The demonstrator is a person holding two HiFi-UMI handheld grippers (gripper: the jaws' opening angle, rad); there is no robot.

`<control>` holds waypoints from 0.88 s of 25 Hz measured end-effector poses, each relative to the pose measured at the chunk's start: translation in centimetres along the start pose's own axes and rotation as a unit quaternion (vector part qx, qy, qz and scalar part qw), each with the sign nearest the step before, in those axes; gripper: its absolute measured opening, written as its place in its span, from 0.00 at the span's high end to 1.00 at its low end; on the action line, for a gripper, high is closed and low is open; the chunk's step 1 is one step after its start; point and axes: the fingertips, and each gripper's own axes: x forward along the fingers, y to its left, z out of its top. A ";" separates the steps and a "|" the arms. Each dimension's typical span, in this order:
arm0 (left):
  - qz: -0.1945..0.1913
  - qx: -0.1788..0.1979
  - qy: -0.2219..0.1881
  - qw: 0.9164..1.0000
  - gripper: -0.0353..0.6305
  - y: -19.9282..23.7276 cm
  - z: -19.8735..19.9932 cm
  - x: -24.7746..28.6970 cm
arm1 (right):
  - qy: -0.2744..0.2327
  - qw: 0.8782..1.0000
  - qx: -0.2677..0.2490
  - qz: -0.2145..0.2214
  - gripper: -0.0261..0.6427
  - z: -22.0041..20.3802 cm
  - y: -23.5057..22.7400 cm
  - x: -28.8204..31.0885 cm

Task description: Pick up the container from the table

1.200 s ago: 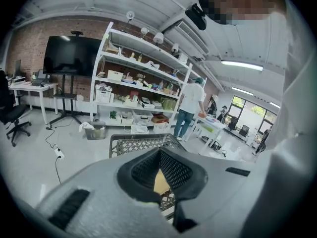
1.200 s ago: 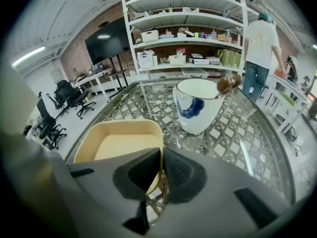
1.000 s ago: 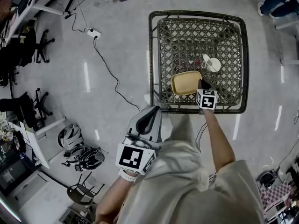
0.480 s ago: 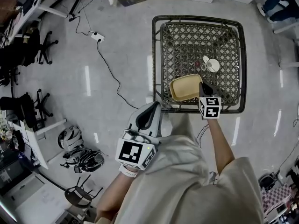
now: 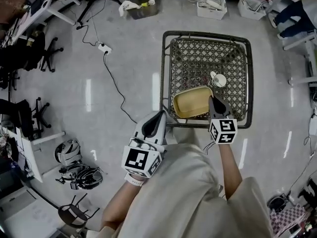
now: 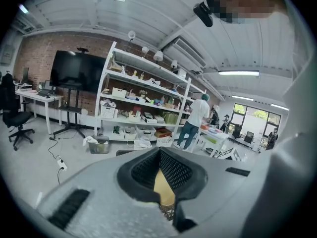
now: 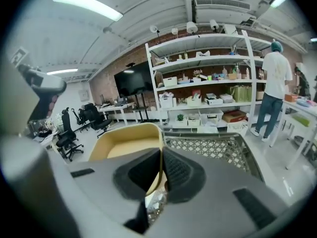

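The yellow rectangular container (image 5: 190, 102) hangs tilted over the near edge of the dark lattice table (image 5: 166, 73). My right gripper (image 5: 212, 99) is shut on its right rim. In the right gripper view the rim runs between the black pads (image 7: 174, 168), and the container's hollow (image 7: 126, 145) opens to the left of the gripper (image 7: 161, 152). My left gripper (image 5: 157, 119) is held off the table by the person's body, jaws together with nothing in them. A slice of the container (image 6: 163, 187) shows past that gripper (image 6: 159, 155).
A small white cup (image 5: 218, 80) stands on the lattice table top behind the container. A power strip (image 5: 104, 47) and its cable lie on the floor to the left. Bins (image 5: 212, 6) sit beyond the table. Shelves (image 7: 213, 83) and a person (image 7: 272, 83) are further off.
The container has come up off the table top and moved toward the near edge and the person, still in the right gripper. The left gripper has barely moved.
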 end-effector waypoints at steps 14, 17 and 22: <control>0.019 -0.005 -0.060 0.998 0.91 0.5 2.7 -1.0 | -0.102 0.994 -0.032 -0.001 0.92 11.3 1.9 -8.5; 0.021 -0.006 -0.069 0.997 0.91 0.2 3.1 -1.4 | -0.119 0.992 -0.039 -0.001 0.92 13.0 2.0 -10.1; 0.025 0.000 -0.082 0.996 0.91 -0.1 3.8 -2.0 | -0.152 0.988 -0.038 -0.008 0.92 15.2 2.1 -12.2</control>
